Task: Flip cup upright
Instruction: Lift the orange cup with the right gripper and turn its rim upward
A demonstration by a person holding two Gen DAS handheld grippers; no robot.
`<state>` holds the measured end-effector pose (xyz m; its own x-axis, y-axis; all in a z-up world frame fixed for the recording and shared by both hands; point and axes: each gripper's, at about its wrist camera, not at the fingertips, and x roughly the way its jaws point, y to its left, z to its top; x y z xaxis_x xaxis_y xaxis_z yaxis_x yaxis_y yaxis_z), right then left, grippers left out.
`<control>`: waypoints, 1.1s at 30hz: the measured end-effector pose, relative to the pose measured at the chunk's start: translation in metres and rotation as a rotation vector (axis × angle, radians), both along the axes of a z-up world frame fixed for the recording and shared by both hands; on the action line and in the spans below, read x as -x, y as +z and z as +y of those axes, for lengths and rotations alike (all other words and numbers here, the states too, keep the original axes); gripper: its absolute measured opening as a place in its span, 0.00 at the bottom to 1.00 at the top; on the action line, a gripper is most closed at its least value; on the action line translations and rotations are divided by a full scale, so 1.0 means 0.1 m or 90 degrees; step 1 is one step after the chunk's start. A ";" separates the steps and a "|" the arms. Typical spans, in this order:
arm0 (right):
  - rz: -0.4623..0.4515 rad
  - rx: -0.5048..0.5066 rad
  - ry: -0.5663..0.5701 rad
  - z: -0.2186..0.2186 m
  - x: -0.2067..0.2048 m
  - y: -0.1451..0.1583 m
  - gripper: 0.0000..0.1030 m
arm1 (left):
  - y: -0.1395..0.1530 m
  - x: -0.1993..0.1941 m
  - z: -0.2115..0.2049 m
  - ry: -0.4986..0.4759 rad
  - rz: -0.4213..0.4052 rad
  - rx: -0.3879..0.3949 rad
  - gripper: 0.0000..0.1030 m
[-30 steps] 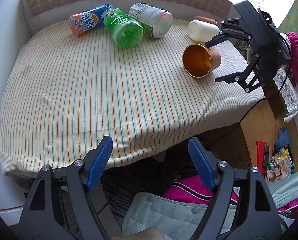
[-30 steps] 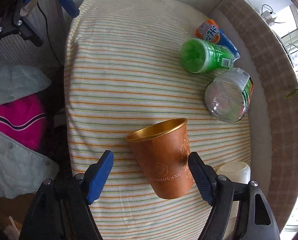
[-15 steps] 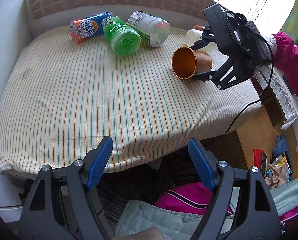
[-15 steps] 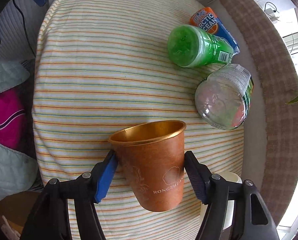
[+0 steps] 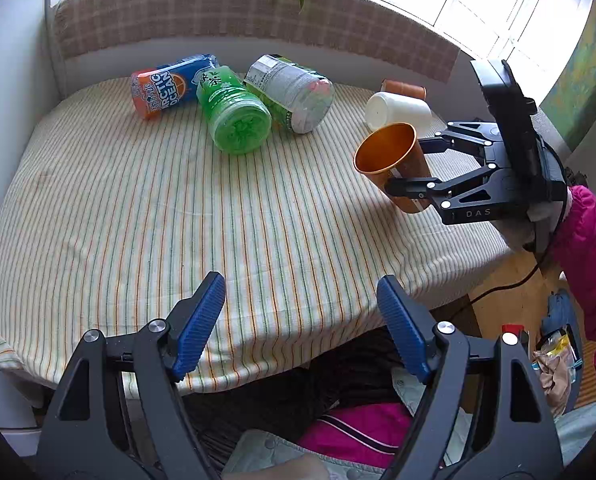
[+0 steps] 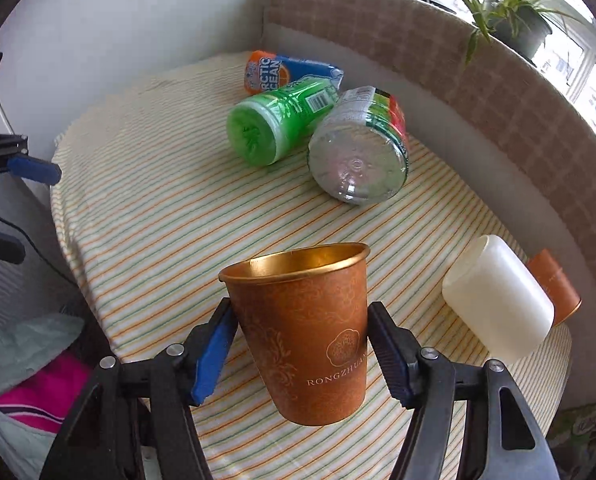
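Right gripper (image 6: 299, 350) clamped on copper cup (image 6: 303, 332), lifted clear of striped table (image 6: 158, 216), mouth tilted. Finish roll until rim level, lower gently, avoid white cup (image 6: 497, 300) beside. Left gripper (image 5: 301, 328) wide apart, idle.

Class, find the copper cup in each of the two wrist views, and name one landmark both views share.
Left wrist: copper cup at right of centre, clamped in the right hand-held gripper.
Right wrist: copper cup at bottom centre, between the blue pads.
Shared landmark: green bottle lying on the striped cloth.
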<state>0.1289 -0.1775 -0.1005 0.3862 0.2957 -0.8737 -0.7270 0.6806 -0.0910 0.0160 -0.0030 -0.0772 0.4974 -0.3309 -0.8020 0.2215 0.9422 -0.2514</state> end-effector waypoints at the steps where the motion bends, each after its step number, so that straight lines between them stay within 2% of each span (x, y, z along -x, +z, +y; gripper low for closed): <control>1: 0.006 -0.020 -0.023 -0.02 0.01 0.02 0.66 | -0.01 -0.02 0.00 0.002 0.000 0.002 0.78; 6: -0.001 -0.109 -0.148 -0.19 0.02 0.08 0.66 | -0.01 -0.05 0.01 0.013 -0.002 0.017 0.78; 13: -0.048 -0.196 -0.270 -0.29 0.08 0.16 0.66 | 0.08 -0.04 -0.08 0.027 -0.043 0.003 0.78; 17: -0.089 -0.196 -0.293 -0.17 0.12 0.21 0.66 | 0.09 -0.04 -0.13 0.016 -0.044 0.010 0.78; 23: -0.115 -0.197 -0.304 -0.06 0.07 0.18 0.66 | 0.12 0.00 -0.12 0.018 -0.051 0.011 0.78; 33: -0.123 -0.197 -0.323 0.00 -0.10 -0.04 0.66 | 0.14 0.05 -0.08 0.023 -0.052 0.007 0.78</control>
